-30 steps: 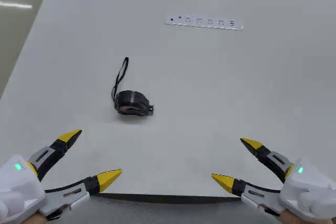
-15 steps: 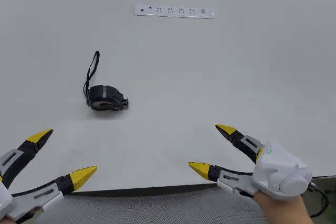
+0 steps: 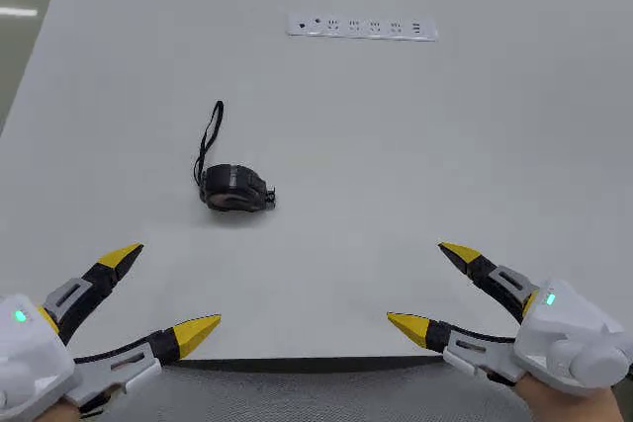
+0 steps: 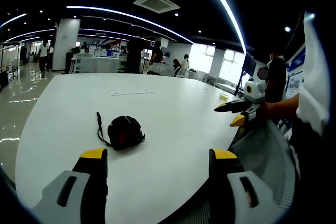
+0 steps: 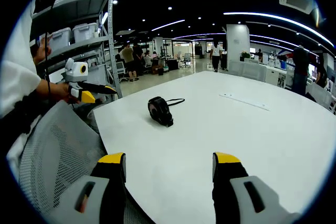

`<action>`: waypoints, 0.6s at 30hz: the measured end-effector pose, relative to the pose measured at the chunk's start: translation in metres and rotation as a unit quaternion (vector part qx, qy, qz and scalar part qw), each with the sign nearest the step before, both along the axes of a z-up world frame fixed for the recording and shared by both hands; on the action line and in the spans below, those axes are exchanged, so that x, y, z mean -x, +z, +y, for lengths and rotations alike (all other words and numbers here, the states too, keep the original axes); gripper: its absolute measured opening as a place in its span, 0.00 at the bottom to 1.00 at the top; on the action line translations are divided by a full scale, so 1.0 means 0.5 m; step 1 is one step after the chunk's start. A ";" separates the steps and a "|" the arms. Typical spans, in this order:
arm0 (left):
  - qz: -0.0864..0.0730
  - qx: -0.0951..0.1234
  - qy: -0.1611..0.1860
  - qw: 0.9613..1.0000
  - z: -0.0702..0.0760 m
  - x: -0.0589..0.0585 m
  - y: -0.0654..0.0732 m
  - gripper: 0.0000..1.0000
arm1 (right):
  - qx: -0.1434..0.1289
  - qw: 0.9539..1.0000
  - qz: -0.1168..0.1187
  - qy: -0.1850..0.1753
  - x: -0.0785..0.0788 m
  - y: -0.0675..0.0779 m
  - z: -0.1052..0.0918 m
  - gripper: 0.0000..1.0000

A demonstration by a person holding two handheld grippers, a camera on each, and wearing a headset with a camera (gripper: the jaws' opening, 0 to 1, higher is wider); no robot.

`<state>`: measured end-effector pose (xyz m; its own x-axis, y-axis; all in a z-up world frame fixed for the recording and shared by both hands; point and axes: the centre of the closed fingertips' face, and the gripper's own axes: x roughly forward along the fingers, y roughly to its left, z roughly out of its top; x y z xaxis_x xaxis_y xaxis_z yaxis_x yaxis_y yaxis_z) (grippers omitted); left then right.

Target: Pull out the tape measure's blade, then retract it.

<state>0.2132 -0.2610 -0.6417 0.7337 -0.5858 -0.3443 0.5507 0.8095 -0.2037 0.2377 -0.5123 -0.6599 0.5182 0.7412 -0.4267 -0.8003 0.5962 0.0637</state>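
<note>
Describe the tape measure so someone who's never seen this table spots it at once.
On the white table, come forward from the white power strip at the far side. Left of centre lies the tape measure: a small rounded black case trailing a thin black strap, unlike the long, flat, white strip.

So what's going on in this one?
A person at a white table holds the left hand-held gripper and the right hand-held gripper above its near edge. Both are open and hold nothing. The black tape measure lies untouched on the table ahead of the left one, with its wrist strap trailing away from the person and no blade pulled out yet. A white power strip lies at the far side.
</note>
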 end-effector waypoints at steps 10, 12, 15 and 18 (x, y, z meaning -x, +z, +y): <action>-0.002 -0.016 -0.033 0.999 0.006 -0.014 -0.009 0.78 | -0.003 0.999 0.007 0.034 -0.006 -0.008 0.028 0.64; -0.004 -0.019 -0.044 0.999 0.006 -0.018 -0.012 0.78 | -0.004 0.999 0.007 0.039 -0.009 -0.008 0.032 0.63; -0.002 -0.029 -0.062 0.998 0.006 -0.025 -0.022 0.79 | -0.006 0.999 0.007 0.046 -0.017 -0.009 0.037 0.63; 0.000 -0.031 -0.078 0.996 0.003 -0.032 -0.027 0.79 | -0.008 0.998 0.006 0.055 -0.023 -0.010 0.045 0.63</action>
